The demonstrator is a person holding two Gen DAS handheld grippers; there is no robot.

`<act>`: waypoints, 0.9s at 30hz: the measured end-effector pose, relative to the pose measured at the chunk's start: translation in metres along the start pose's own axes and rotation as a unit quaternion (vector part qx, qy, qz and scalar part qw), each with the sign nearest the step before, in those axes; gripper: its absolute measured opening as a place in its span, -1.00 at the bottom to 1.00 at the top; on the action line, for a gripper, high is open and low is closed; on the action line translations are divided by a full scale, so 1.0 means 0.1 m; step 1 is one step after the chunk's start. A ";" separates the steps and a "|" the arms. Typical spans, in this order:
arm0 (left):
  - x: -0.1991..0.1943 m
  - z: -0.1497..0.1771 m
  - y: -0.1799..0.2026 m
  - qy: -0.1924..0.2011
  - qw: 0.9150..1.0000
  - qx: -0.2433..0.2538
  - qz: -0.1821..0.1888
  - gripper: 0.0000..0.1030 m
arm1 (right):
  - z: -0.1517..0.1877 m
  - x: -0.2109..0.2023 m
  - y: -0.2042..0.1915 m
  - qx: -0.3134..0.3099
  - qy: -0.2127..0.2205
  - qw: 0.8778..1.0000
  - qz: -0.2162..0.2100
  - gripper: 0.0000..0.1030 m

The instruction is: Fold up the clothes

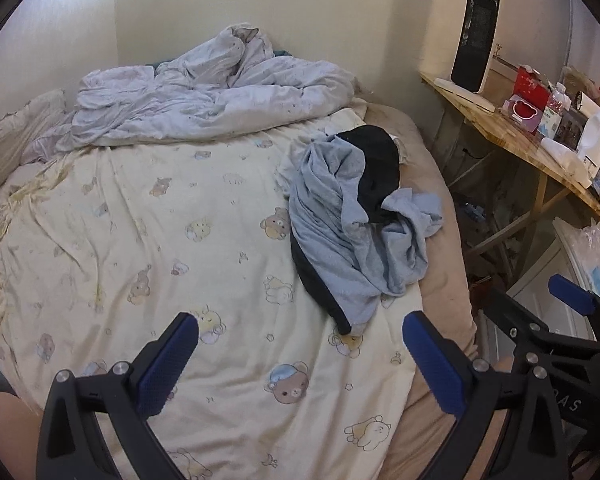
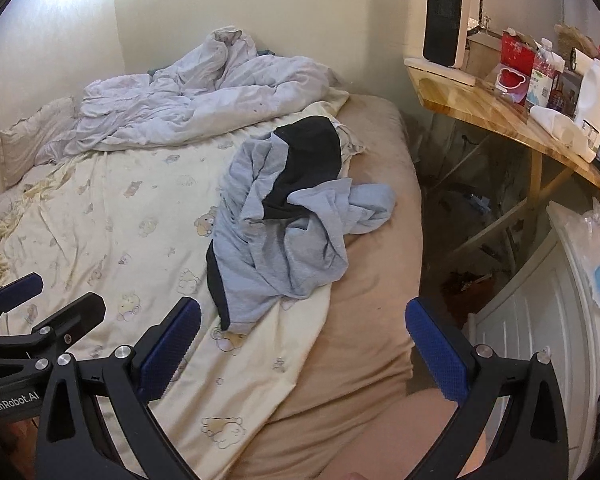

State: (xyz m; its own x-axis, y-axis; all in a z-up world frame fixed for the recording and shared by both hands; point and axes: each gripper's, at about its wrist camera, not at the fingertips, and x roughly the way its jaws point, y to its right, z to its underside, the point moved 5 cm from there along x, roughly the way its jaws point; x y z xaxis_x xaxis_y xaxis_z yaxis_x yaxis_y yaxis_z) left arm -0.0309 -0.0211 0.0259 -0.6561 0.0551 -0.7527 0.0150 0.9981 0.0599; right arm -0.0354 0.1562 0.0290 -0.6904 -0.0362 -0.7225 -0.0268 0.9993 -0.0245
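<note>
Two tools, left tool (image 1: 300,344) and right tool (image 2: 302,330), spread apart, empty, hovering short of the crumpled clothes (image 2: 284,216) on the bed (image 2: 372,280). Pre-grasp step, probably. Next: reach in, pinch an edge of the grey garment (image 1: 340,216), lift clear of the black piece (image 1: 376,168).

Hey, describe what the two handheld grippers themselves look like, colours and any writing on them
Both the left gripper and the right gripper have black, curved, plastic-looking frames with silver round rivets. Each finger carries a blue pad with a fine dotted texture. The left one's body reads "GenRobot.AI" in white, seen from the right wrist view. No cables or sleeves show.
</note>
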 end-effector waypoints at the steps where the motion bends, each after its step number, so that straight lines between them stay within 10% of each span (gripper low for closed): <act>1: 0.00 -0.01 0.00 -0.001 1.000 0.000 0.001 0.99 | -0.01 0.00 0.00 0.002 -0.001 1.000 0.001 1.00; 27: 0.65 -0.20 -0.54 -0.007 1.000 -0.024 0.016 0.99 | -0.45 0.76 -0.33 -0.097 0.017 0.994 -0.053 0.99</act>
State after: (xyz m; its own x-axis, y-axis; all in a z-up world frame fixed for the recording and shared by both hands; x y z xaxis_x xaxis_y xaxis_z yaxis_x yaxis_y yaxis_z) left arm -0.0897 -0.0719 -0.0128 -0.6454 0.0885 -0.7587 -0.0006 0.9932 0.1164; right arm -0.1192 0.1207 0.0061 -0.6998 -0.1439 -0.6997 -0.2369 0.9708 0.0373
